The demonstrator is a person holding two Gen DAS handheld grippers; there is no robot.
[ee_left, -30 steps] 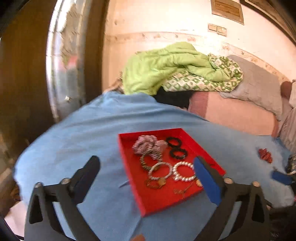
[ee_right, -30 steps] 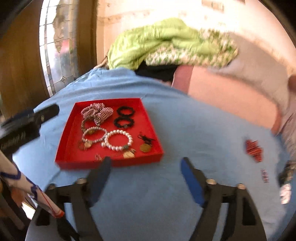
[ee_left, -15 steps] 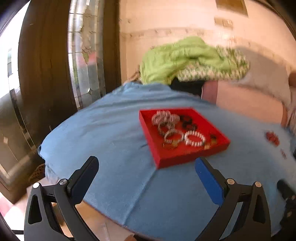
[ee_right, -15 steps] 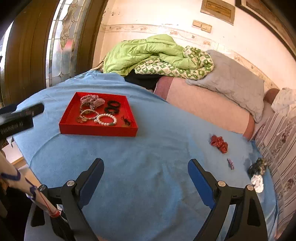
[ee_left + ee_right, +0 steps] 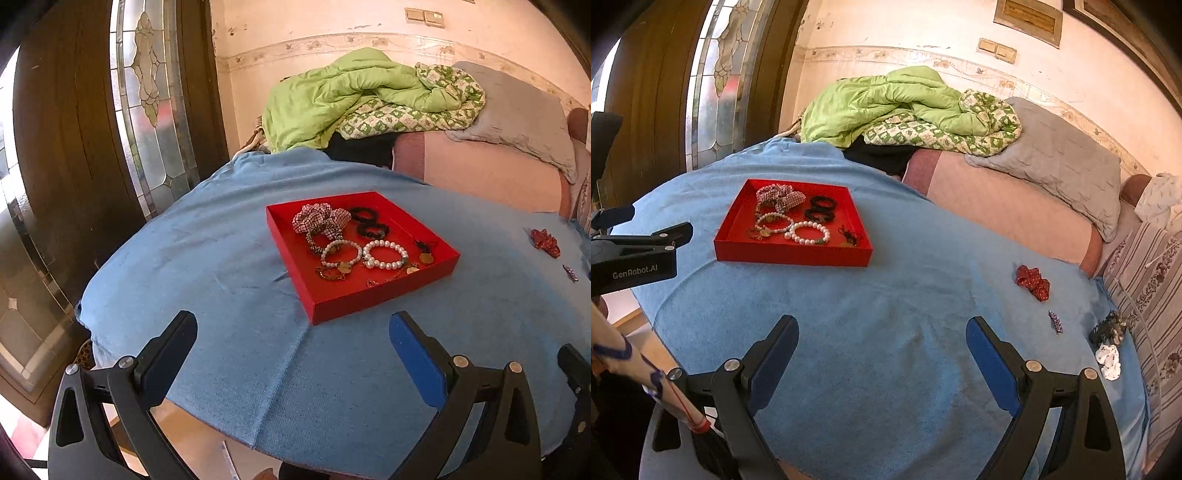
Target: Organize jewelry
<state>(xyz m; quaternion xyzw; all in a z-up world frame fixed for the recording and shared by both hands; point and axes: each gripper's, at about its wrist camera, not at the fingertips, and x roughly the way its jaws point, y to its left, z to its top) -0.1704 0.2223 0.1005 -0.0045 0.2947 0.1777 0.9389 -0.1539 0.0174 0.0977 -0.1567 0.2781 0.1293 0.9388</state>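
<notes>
A red tray [image 5: 332,301] [image 5: 790,254] lies on the blue cloth and holds a checked scrunchie [image 5: 320,218], black hair ties [image 5: 820,208], two pearl bracelets [image 5: 385,254] [image 5: 808,233] and several small gold pieces. Off to the right on the cloth lie a red scrunchie [image 5: 1032,282], a small purple clip [image 5: 1055,322], a dark hair piece [image 5: 1108,328] and a white one [image 5: 1109,360]. My left gripper [image 5: 291,332] hangs open, short of the tray's near corner. My right gripper [image 5: 881,338] is open over bare cloth, with nothing between its fingers.
The blue cloth [image 5: 886,332] covers a round-edged surface that drops off at the front and left. Behind it are a green quilt [image 5: 351,92], a grey pillow [image 5: 1060,162] and a pink mattress. A wooden door with stained glass [image 5: 155,110] stands at the left.
Both grippers have drawn back and up from the tray, which now looks smaller and farther away. Both stay open and hold nothing.
</notes>
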